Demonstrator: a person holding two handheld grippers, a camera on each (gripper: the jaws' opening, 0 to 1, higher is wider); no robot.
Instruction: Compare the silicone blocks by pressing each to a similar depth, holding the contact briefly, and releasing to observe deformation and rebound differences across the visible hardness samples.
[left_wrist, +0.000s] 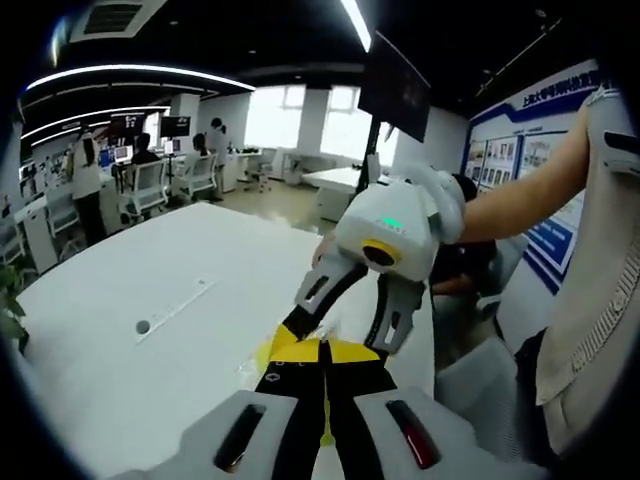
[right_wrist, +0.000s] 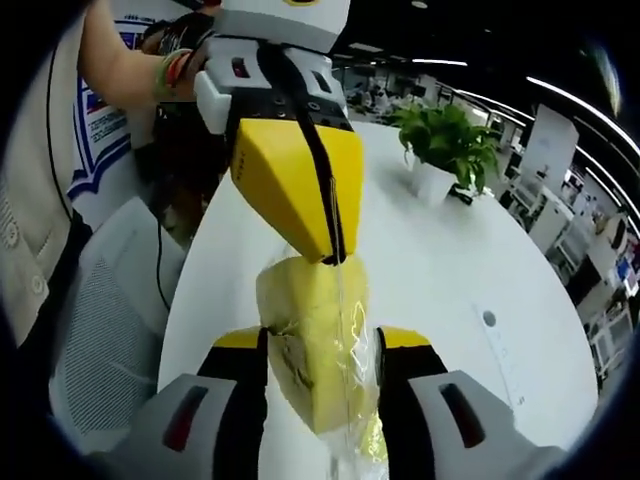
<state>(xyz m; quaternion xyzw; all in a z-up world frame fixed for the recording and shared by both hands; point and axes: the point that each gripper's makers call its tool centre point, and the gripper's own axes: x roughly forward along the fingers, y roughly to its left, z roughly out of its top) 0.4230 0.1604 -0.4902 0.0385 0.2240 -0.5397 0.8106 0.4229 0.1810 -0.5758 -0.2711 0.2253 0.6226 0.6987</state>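
A yellow silicone block (right_wrist: 312, 345) in clear plastic wrap sits between the jaws of my right gripper (right_wrist: 322, 342), which is shut on its sides over the white table (right_wrist: 450, 260). My left gripper (right_wrist: 333, 255) comes down from the top of the right gripper view, its yellow jaws shut, the tip touching the block's upper end. In the left gripper view my left gripper (left_wrist: 322, 345) is shut, and past its tips a corner of the block (left_wrist: 266, 352) shows. My right gripper (left_wrist: 345, 335) reaches in from the right with its jaws on either side.
A potted plant (right_wrist: 440, 140) stands farther along the table. A thin strip (left_wrist: 178, 305) and a round hole (left_wrist: 143, 327) mark the tabletop (left_wrist: 120, 290). A person's arm (left_wrist: 520, 190) and a white mesh chair (right_wrist: 100, 330) are close by. Office chairs (left_wrist: 145, 185) stand behind.
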